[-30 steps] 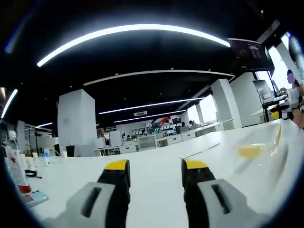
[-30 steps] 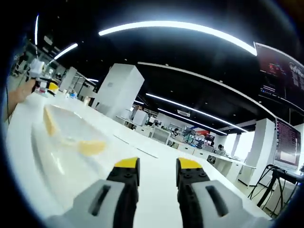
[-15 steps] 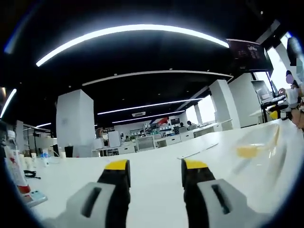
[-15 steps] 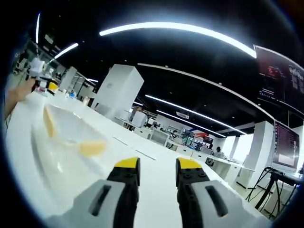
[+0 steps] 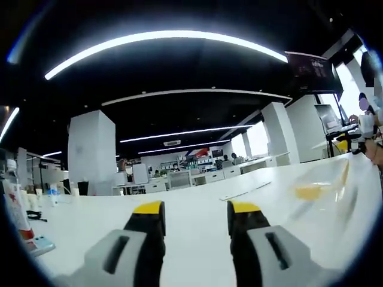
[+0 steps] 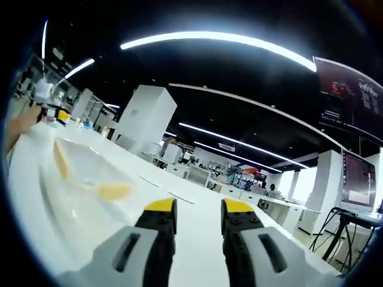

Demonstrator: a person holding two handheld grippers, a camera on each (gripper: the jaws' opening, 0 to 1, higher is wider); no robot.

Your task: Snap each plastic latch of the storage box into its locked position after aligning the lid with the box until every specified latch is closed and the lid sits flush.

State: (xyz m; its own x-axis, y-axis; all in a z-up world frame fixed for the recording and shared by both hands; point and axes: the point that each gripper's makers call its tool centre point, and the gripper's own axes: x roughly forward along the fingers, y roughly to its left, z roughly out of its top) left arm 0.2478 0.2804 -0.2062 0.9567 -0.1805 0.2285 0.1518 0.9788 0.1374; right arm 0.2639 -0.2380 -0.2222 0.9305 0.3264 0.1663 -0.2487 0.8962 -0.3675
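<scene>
The storage box (image 5: 335, 197) is a clear plastic tub lying low on the white table, at the right of the left gripper view. One yellow latch (image 5: 310, 192) sits on its near side and a second yellow latch (image 5: 344, 172) further back. In the right gripper view the same box (image 6: 72, 197) lies at the left, with its yellow latches (image 6: 114, 191) showing. My left gripper (image 5: 195, 209) is open over bare table, left of the box. My right gripper (image 6: 198, 206) is open too, right of the box. Neither touches the box.
A bottle with a red label (image 5: 15, 203) and a small blue packet (image 5: 39, 245) stand at the table's left end. A thin flat strip (image 5: 242, 191) lies mid-table. A hand (image 6: 21, 122) shows at the far left. White pillars, desks and a monitor stand (image 6: 359, 179) lie beyond.
Both views have tipped slightly with the hands. The jaws keep the same spacing and the box has not moved.
</scene>
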